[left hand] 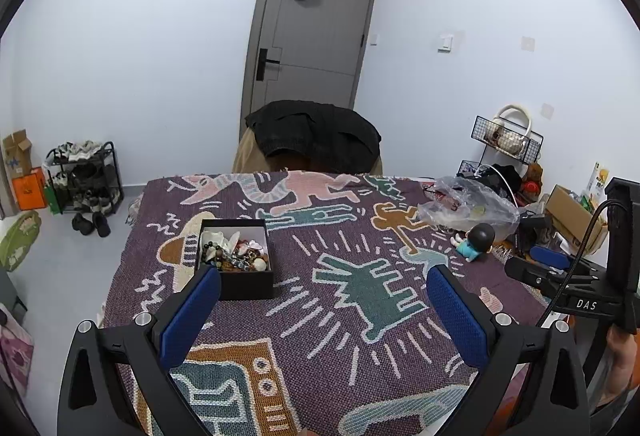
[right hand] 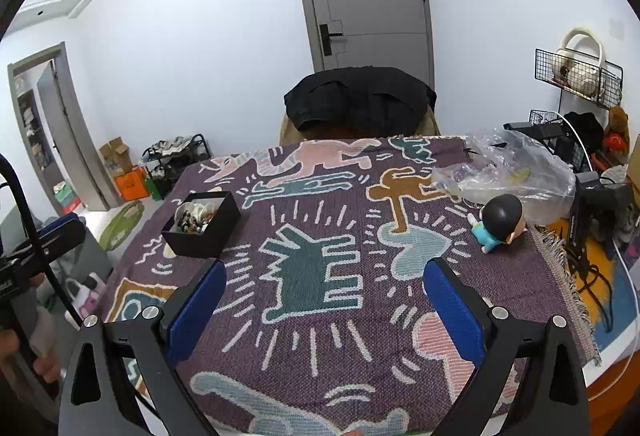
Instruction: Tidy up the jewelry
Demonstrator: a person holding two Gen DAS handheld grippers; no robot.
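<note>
Currently, both claws: held above the desk, gripping nothing
left claw (left hand: 324,278): spread wide, blue pads apart, empty; its left finger tip sits just in front of the black box in the left wrist view
right claw (right hand: 325,272): spread wide, empty, above the middle of the woven cloth; also seen at the right edge of the left wrist view
black box (left hand: 236,256): open, no lid on it, on the left part of the desk; upright, resting on the cloth
jewelry (left hand: 236,252): heaped inside the black box; dark bead strand, white and reddish bits, all tangled; single pieces too small to tell
box in right view (right hand: 202,224): left of the right claw, well apart from it, contents visible from above
woven cloth (left hand: 360,220): purple with pink, teal and tan figures, covers the desk top; fringe at the right edge
figurine (right hand: 500,222): dark round head, blue body, lying tilted on the right side of the cloth
plastic bag (right hand: 516,168): clear, crumpled, just behind the figurine, near the far right corner
chair (left hand: 312,136): at the far side of the desk, dark jacket draped over its back
door (left hand: 312,32): grey, shut, cap hanging near its top
shoe rack (left hand: 84,176): by the left wall, on the floor
</note>
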